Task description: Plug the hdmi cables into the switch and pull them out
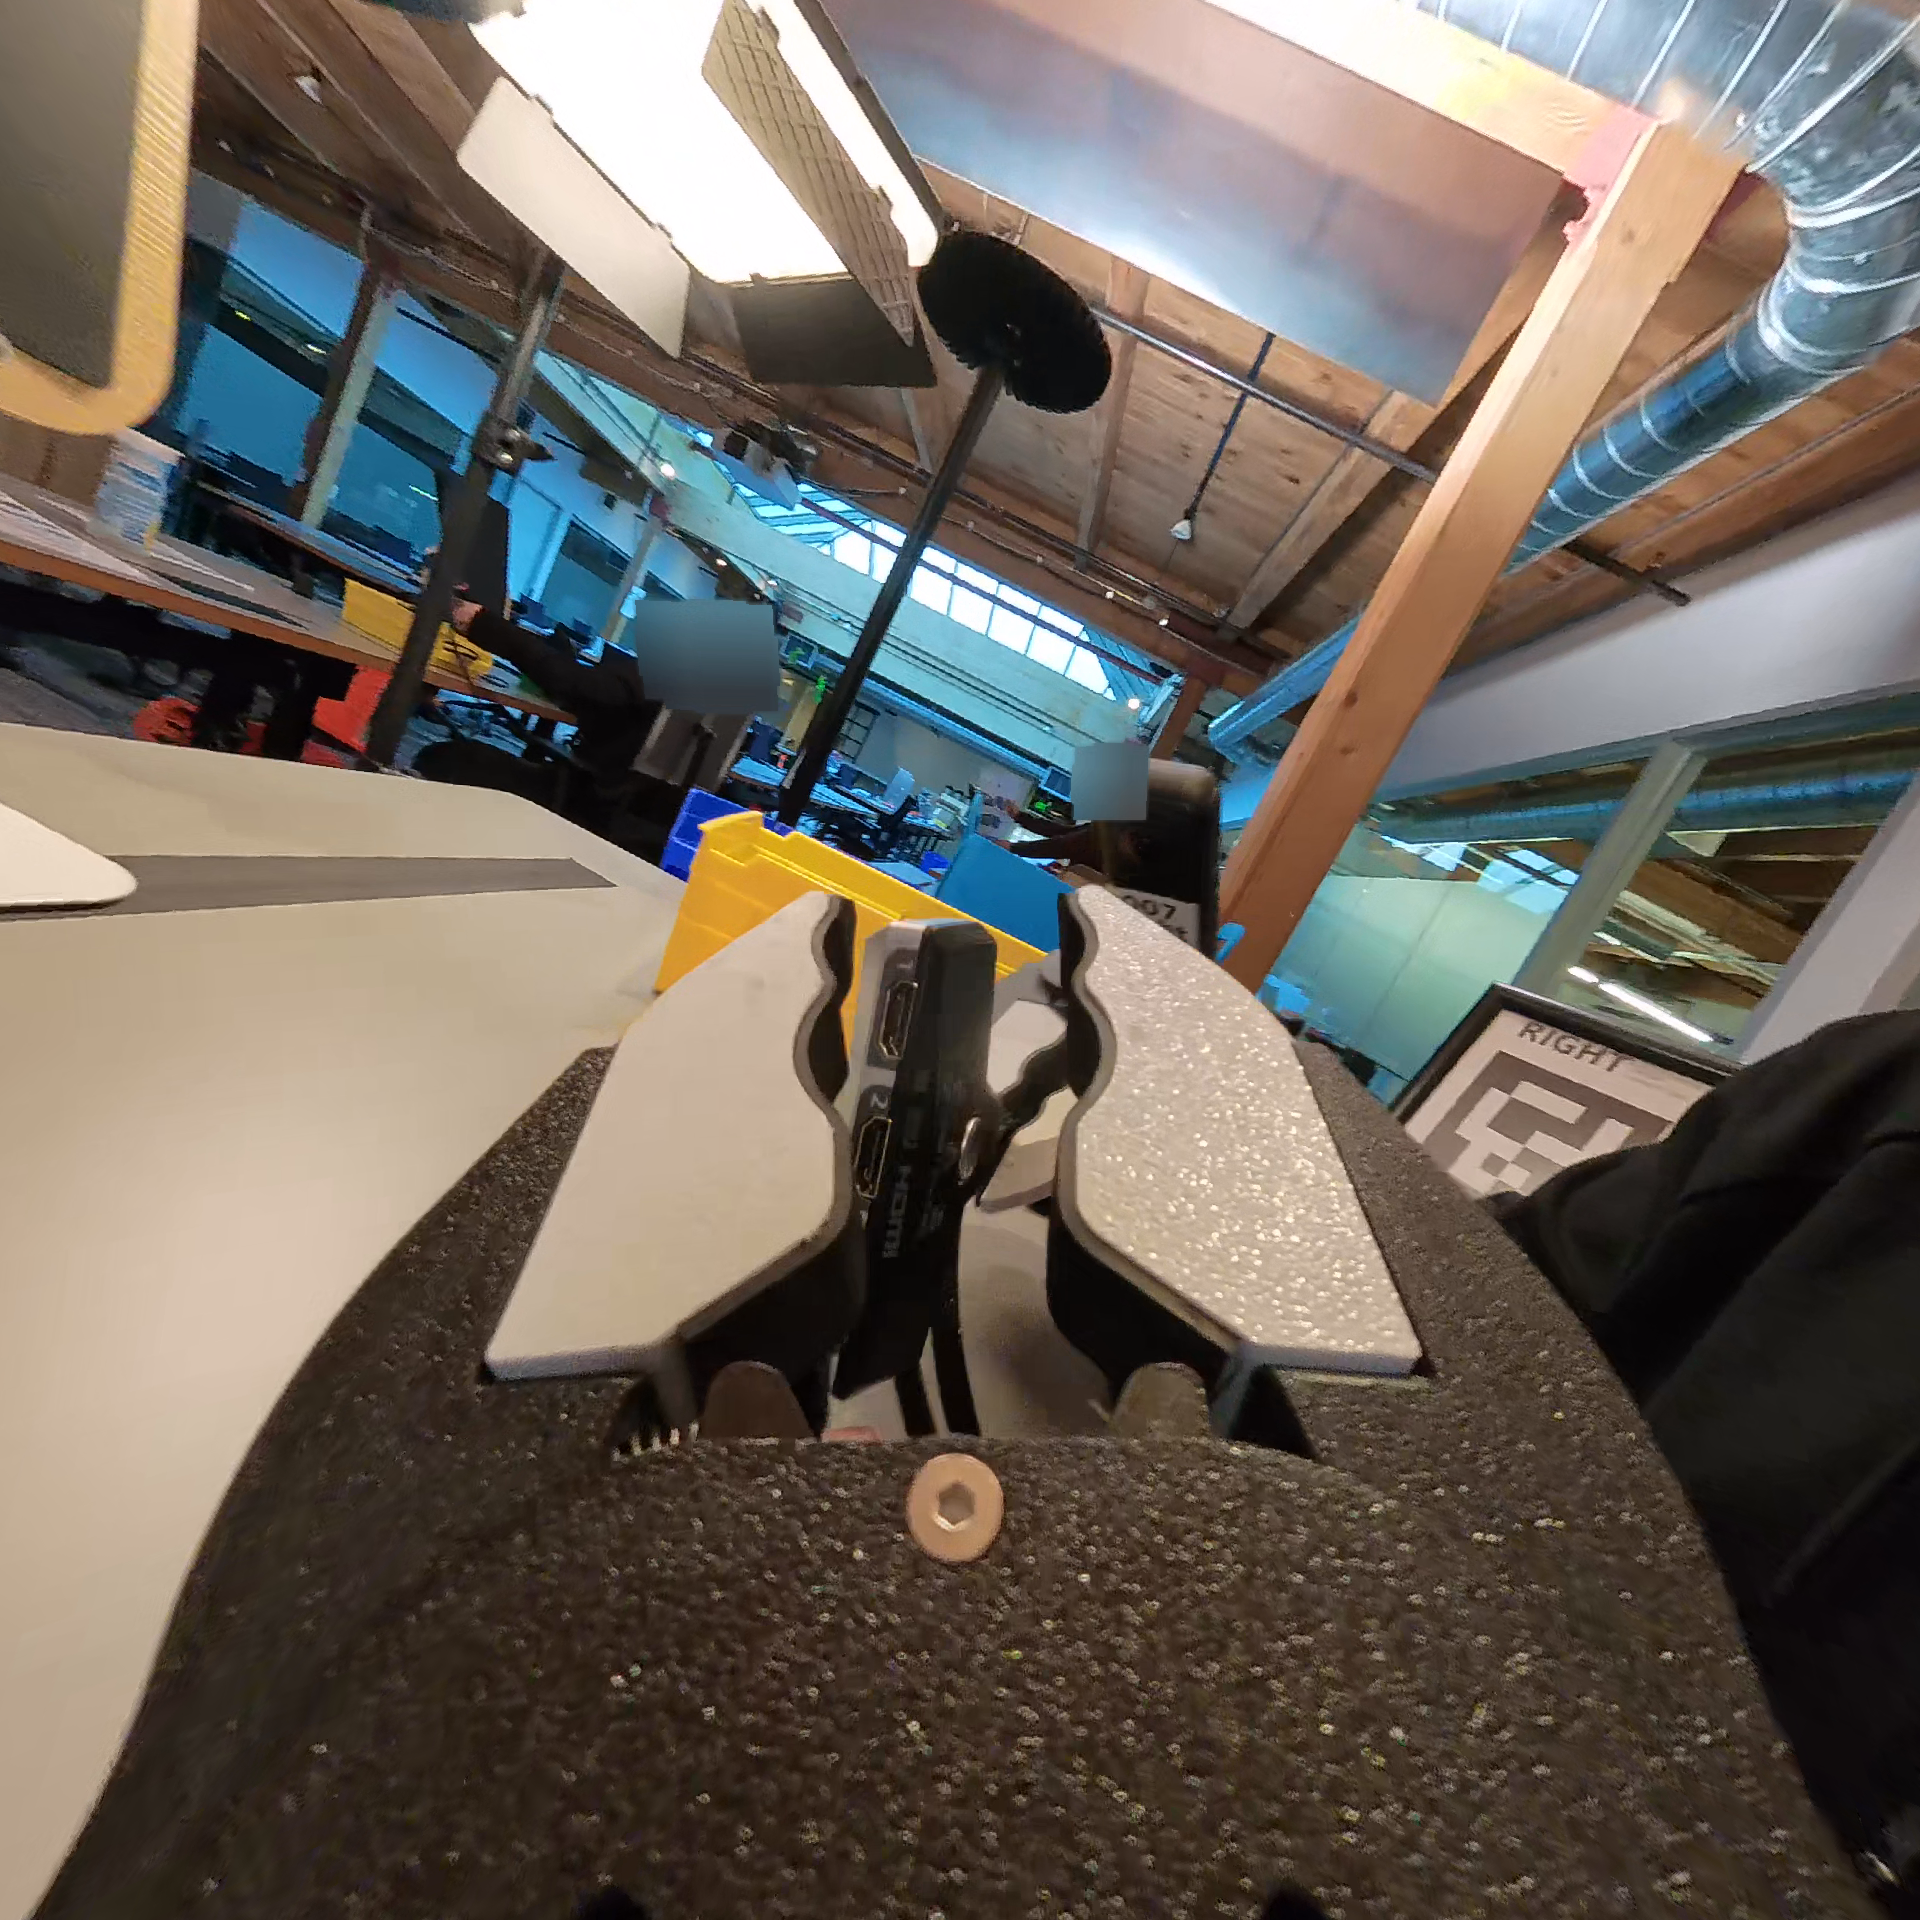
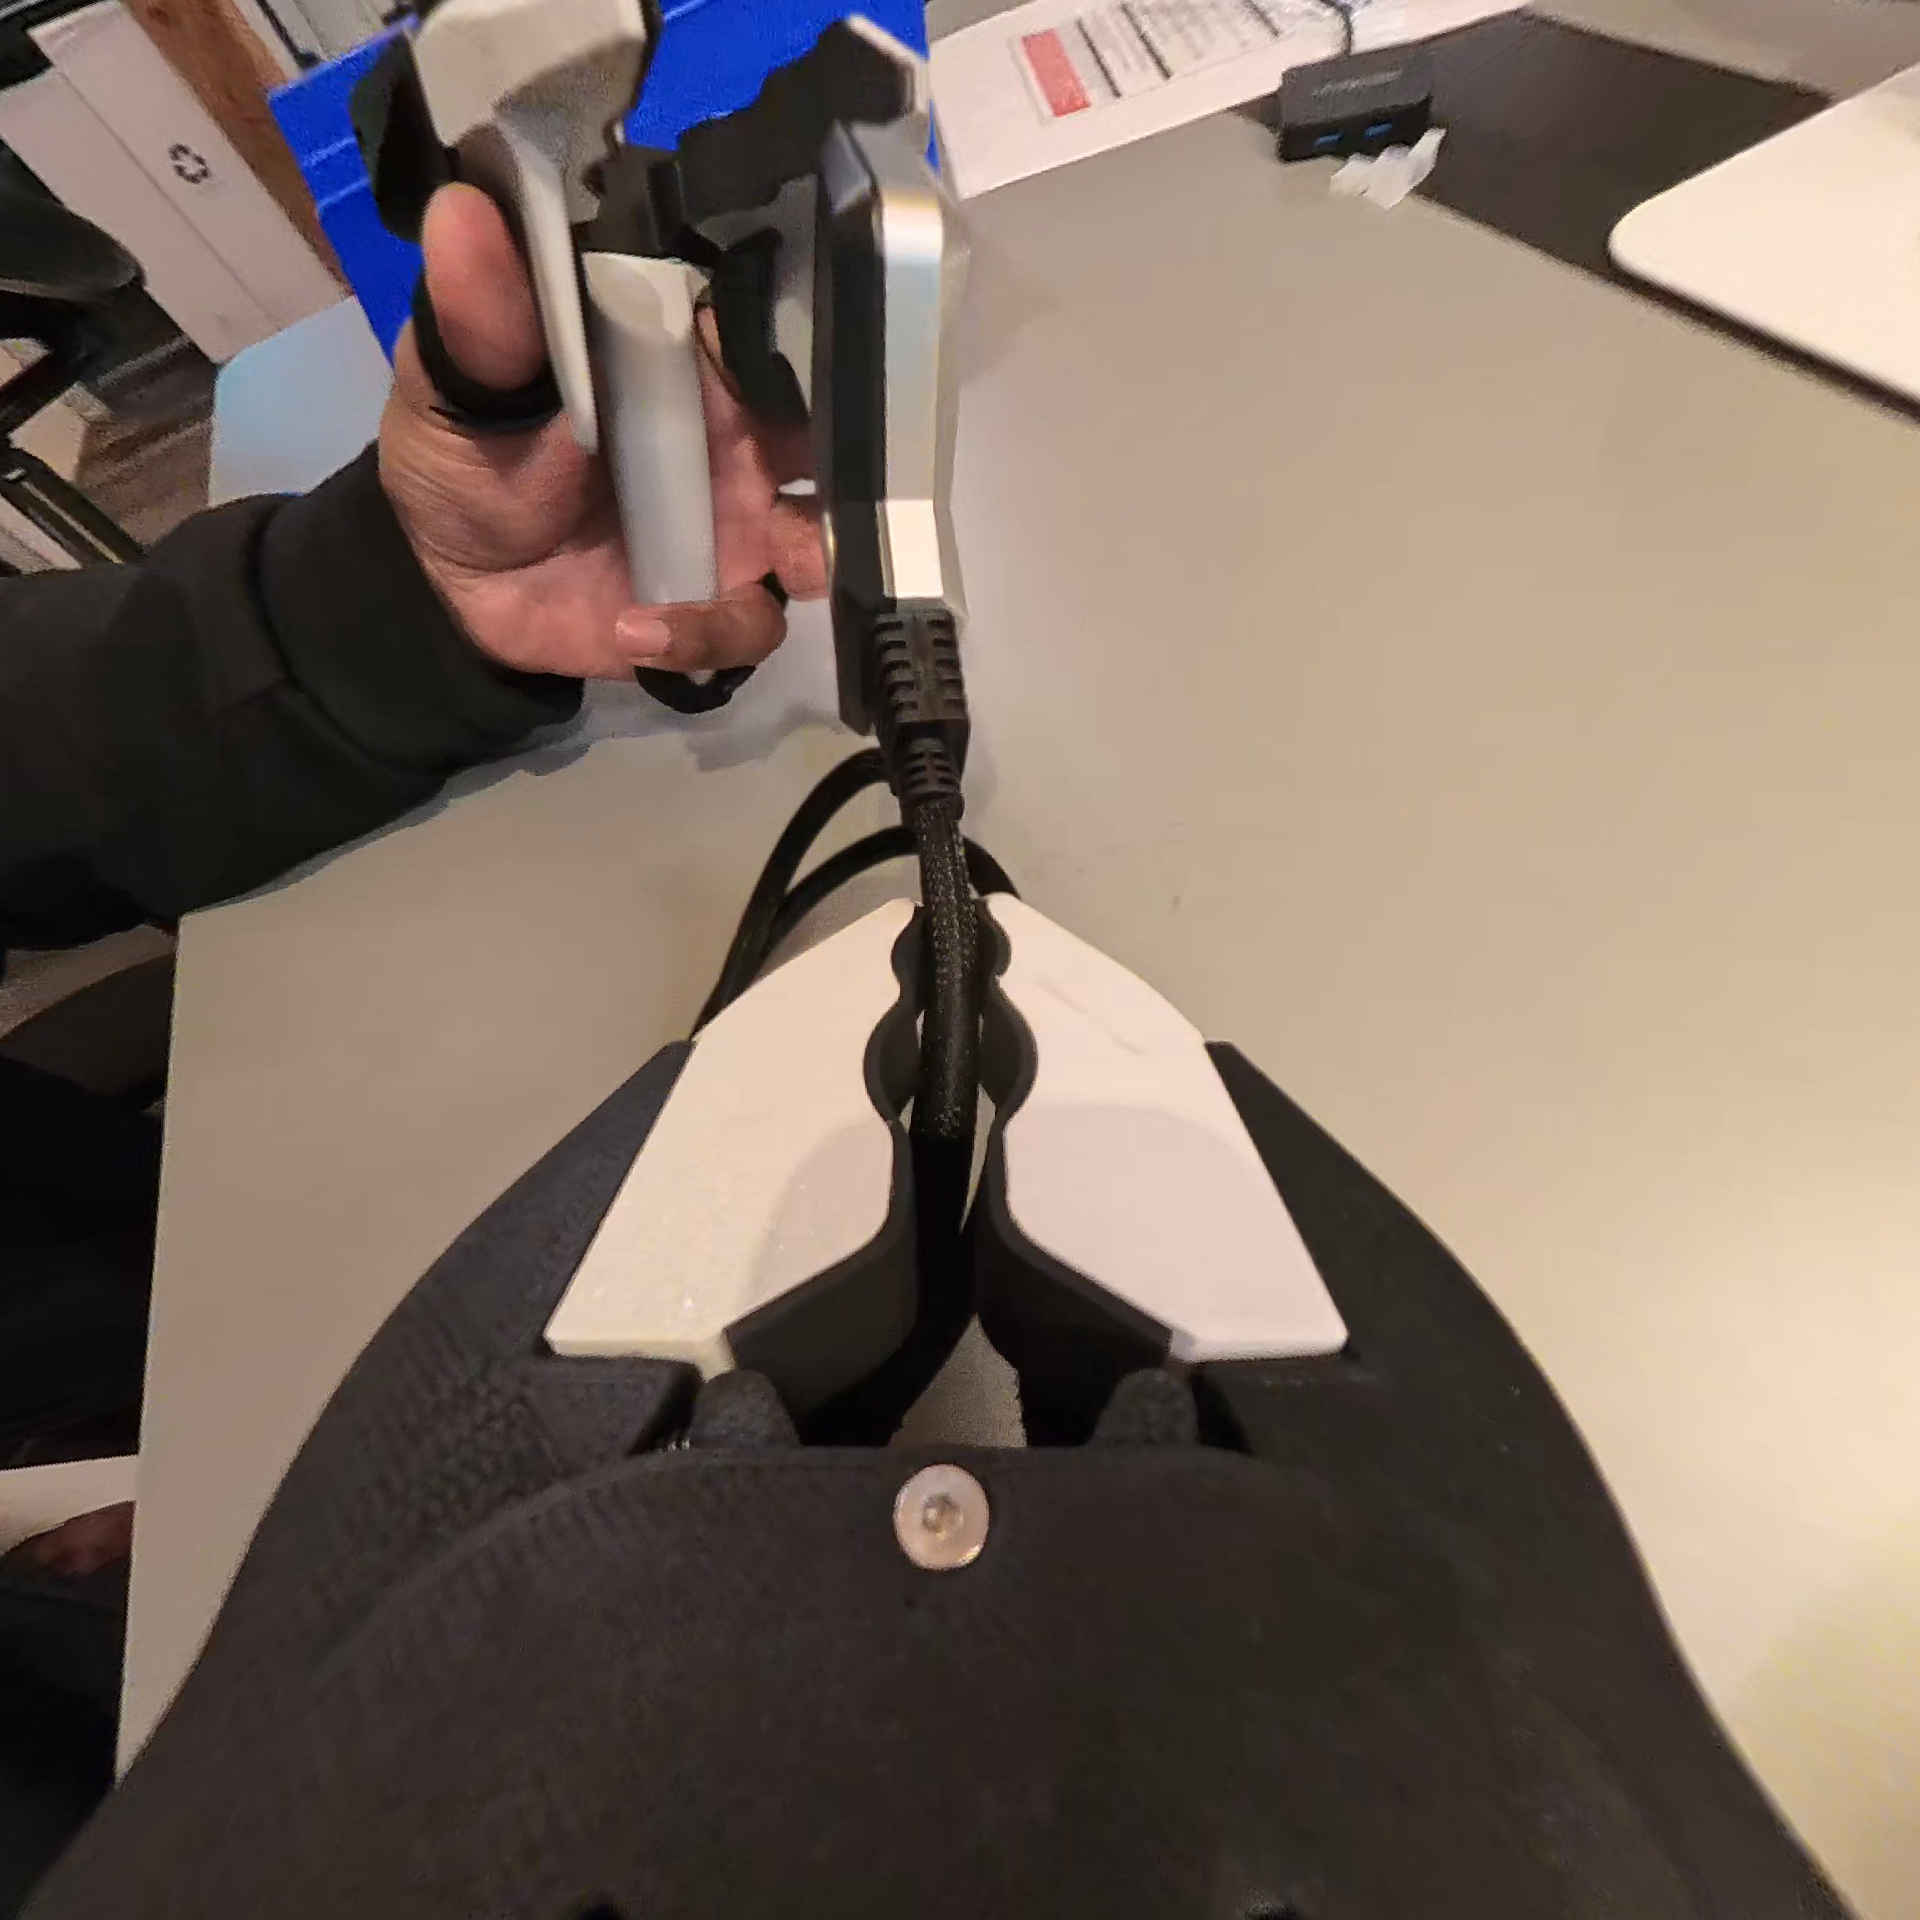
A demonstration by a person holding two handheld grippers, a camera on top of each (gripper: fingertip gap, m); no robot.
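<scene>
My left gripper (image 1: 956, 935) is shut on the HDMI switch (image 1: 925, 1091), a black and silver box held edge-on with two empty ports facing me. In the right wrist view a hand (image 2: 520, 551) holds that gripper above the grey table (image 2: 1351, 727), with the switch (image 2: 909, 312) hanging down from it. A black HDMI plug (image 2: 920, 686) sits in the switch's lower end. My right gripper (image 2: 951, 914) is shut on the braided black cable (image 2: 948, 1039) just below the plug. More black cable (image 2: 790, 883) loops on the table behind my fingers.
A blue bin (image 2: 343, 187) and a yellow bin (image 1: 748, 904) stand past the table edge. A black USB hub (image 2: 1351, 94), a printed sheet (image 2: 1091, 73) and a flat white slab (image 2: 1787, 239) lie at the far right. A black sleeve (image 1: 1766, 1351) is close on the right. Tip to tip, the grippers are about 12 centimeters apart. Both grippers' tips are roughly 35 centimeters from the flat white slab (image 2: 1787, 239).
</scene>
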